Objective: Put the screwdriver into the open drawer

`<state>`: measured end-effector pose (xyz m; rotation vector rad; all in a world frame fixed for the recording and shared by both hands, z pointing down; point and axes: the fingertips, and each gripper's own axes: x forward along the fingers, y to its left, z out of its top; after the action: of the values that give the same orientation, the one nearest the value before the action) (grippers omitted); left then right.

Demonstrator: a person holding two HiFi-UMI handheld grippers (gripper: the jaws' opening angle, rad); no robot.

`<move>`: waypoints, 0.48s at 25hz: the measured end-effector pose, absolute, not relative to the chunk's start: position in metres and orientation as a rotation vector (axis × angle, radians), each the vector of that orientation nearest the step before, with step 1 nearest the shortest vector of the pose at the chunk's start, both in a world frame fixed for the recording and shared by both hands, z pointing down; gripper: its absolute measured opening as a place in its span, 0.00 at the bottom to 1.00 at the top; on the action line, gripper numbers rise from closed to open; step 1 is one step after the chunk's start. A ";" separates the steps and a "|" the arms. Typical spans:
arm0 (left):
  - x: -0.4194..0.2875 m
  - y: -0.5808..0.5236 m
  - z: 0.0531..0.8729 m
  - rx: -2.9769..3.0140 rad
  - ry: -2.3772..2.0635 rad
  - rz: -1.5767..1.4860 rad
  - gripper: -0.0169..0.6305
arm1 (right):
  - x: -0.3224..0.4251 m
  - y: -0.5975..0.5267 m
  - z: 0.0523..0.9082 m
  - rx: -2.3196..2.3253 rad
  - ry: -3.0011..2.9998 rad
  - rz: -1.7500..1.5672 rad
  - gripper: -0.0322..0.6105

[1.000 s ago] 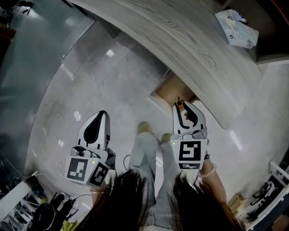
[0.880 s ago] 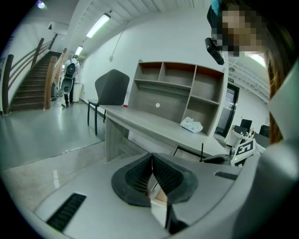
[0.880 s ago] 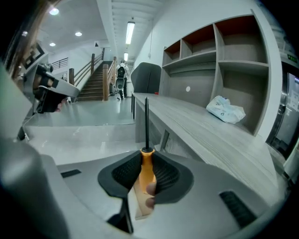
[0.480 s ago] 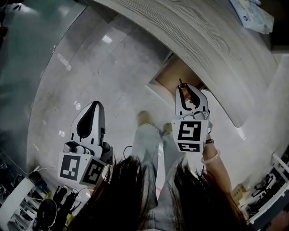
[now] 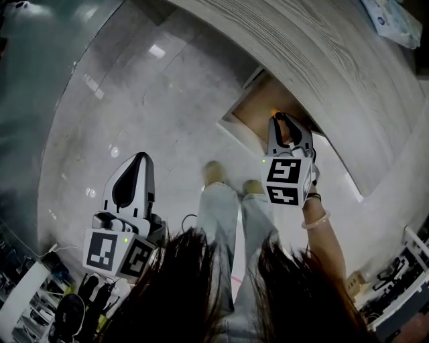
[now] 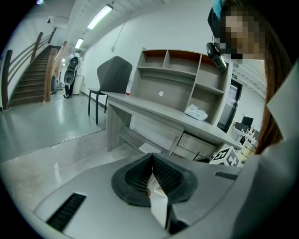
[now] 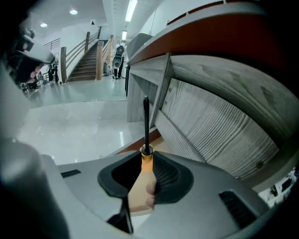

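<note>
Holding: my right tongs (image 5: 282, 120) pinch the screwdriver with the orange-tan handle and black steel shaft (image 7: 145, 161) by its handle, pads pressed on both sides.
Screwdriver axis: in line with the tongs; the shaft sticks out past the tips and points ahead at the grey panelling under the bench.
Drawer: the open drawer with a pale rim and brown wooden inside (image 5: 258, 107) juts out from under the grey wood-grain bench (image 5: 322, 60).
Key relation: from the head view the tips sit over the drawer's opening, so the drawer lies just ahead of and below the screwdriver tip.
Drawer contents: the part that shows is bare wood; the rest is hidden by my tongs and the bench edge.
Left tongs (image 5: 139, 157): pressed together with nothing of the task in them, over the pale tiled floor (image 5: 134, 87), well apart from the drawer.
Nearer hand: the right, by far.
Bench top: a white soft packet (image 5: 392, 20) lies at the far corner.
Step, as I judge: carrying is nearly done; lowering into the drawer and letting go remain.
</note>
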<state>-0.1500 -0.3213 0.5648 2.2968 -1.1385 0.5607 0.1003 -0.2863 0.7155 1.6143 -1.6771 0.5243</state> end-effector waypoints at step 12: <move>-0.143 -0.319 0.594 2.261 -1.115 0.573 0.05 | 0.122 -0.276 0.752 1.556 -1.546 0.565 0.19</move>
<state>-0.1428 -0.3187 0.5938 2.2613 -1.1148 0.5734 0.1215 -0.2763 0.7515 1.5559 -1.5464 0.5654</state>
